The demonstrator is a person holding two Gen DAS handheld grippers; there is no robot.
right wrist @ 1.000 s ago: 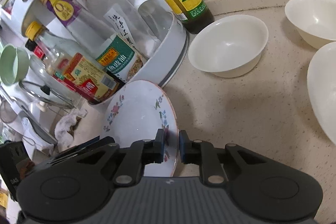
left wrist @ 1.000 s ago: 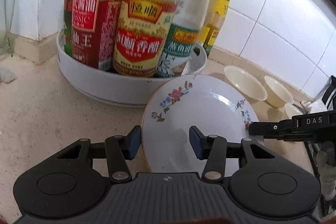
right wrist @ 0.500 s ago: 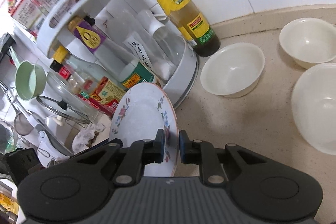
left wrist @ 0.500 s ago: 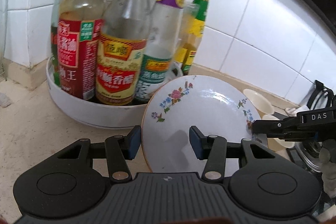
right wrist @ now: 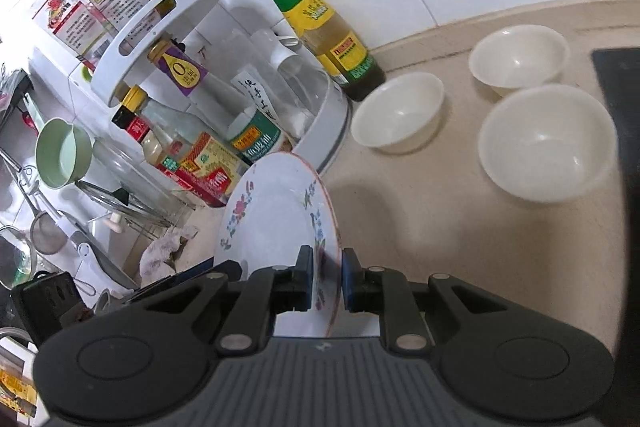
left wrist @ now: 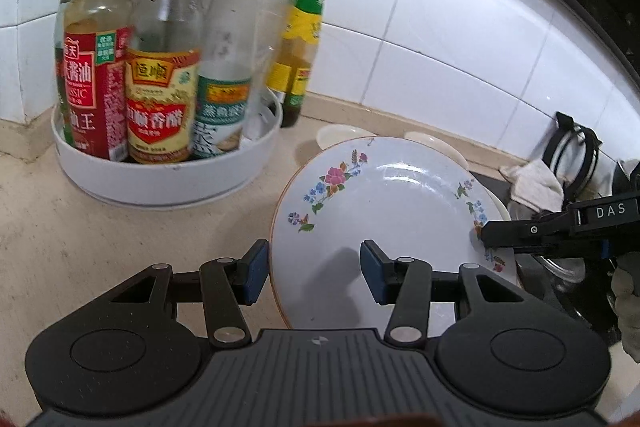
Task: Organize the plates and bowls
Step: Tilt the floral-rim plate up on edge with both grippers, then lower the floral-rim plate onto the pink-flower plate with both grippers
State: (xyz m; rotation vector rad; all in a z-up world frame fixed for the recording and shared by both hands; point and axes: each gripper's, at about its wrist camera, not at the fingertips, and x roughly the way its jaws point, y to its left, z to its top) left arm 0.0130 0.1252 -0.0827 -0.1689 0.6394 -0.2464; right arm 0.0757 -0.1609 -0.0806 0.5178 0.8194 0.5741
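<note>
- Plate carried higher: the round white floral-rimmed plate [right wrist: 280, 211] has been lifted on edge, clear of the beige speckled table [right wrist: 420, 227], and drawn away from the white bottle carousel [left wrist: 168, 179].
- It is pinched at the rim by the right claw [right wrist: 325, 277].
- The left claw [left wrist: 314, 271] is held wide and empty beside it.
- Three cream bowls [right wrist: 400, 111] are left unstacked; a stacking spot is probably sought next.

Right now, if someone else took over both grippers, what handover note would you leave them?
Right gripper: shut on the rim of the floral plate, holding it on edge above the counter.
Left gripper: open, holding nothing, its fingers on either side of the plate's near edge.
Three white bowls sit apart on the counter beside the bottle carousel.
Done: plate lifted.
Left: set the plate down, gather the bowls.
</note>
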